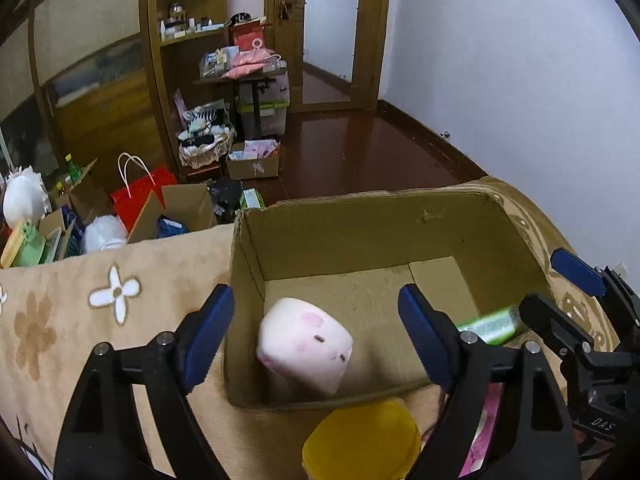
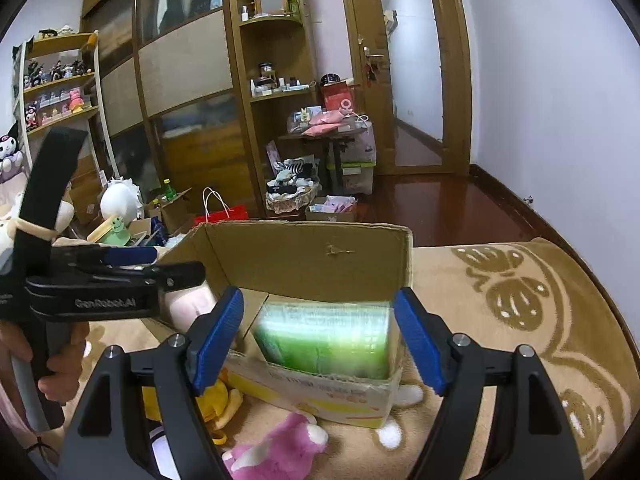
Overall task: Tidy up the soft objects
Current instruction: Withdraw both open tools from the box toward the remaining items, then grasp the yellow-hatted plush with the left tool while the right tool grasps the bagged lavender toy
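Observation:
An open cardboard box (image 1: 360, 236) stands on a beige blanket on the bed. A white and pink plush cube (image 1: 306, 344) is blurred inside the box at its left, below my open left gripper (image 1: 316, 336), and touches neither finger. A green wrapped pack (image 2: 324, 336) lies in the box (image 2: 312, 256) at its right, between the open fingers of my right gripper (image 2: 318, 340), apart from both. The pack also shows in the left wrist view (image 1: 494, 324). The right gripper (image 1: 560, 292) shows at the right there. The left gripper (image 2: 132, 268) shows at the left.
A yellow plush (image 1: 362, 440) lies in front of the box. A pink plush (image 2: 280, 448) and a yellow one (image 2: 218, 404) lie on the blanket (image 2: 520, 320) near the box front. Bags, boxes and a basket clutter the floor (image 1: 360, 152) by the wardrobe.

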`<control>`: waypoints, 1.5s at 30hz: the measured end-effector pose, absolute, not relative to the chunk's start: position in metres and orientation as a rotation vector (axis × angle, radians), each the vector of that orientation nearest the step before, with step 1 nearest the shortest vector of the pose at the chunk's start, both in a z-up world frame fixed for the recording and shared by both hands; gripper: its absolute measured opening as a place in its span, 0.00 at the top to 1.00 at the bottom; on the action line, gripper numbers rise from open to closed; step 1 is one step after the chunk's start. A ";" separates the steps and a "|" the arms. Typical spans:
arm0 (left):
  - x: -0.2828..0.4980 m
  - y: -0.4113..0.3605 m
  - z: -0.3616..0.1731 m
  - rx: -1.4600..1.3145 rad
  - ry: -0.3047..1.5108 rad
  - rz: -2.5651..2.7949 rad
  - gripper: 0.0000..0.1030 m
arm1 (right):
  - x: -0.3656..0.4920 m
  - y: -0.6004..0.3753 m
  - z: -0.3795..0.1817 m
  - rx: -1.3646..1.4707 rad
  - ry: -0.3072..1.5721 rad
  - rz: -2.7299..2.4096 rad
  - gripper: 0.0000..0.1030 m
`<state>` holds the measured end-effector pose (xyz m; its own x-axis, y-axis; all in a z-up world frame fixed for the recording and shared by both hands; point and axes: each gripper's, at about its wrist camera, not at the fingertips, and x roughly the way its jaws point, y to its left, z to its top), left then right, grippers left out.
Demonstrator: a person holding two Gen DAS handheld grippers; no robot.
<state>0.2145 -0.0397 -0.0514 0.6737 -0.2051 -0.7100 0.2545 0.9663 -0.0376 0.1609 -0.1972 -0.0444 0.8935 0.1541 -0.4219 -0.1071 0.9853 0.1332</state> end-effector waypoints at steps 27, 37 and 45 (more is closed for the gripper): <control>0.144 -0.011 -0.026 0.068 0.821 -0.220 0.05 | 0.094 -0.193 -0.018 0.101 0.465 0.095 0.03; 0.106 0.002 -0.004 0.082 0.825 -0.220 0.05 | 0.058 -0.196 -0.011 0.142 0.484 0.057 0.03; 0.101 -0.005 -0.014 0.144 0.861 -0.226 0.05 | 0.042 -0.200 -0.015 0.176 0.513 0.043 0.03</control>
<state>0.1006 -0.0053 -0.0141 0.6301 -0.1385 -0.7641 0.2540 0.9666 0.0343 0.0417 -0.1995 -0.0147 0.8706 0.0853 -0.4845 0.0029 0.9840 0.1783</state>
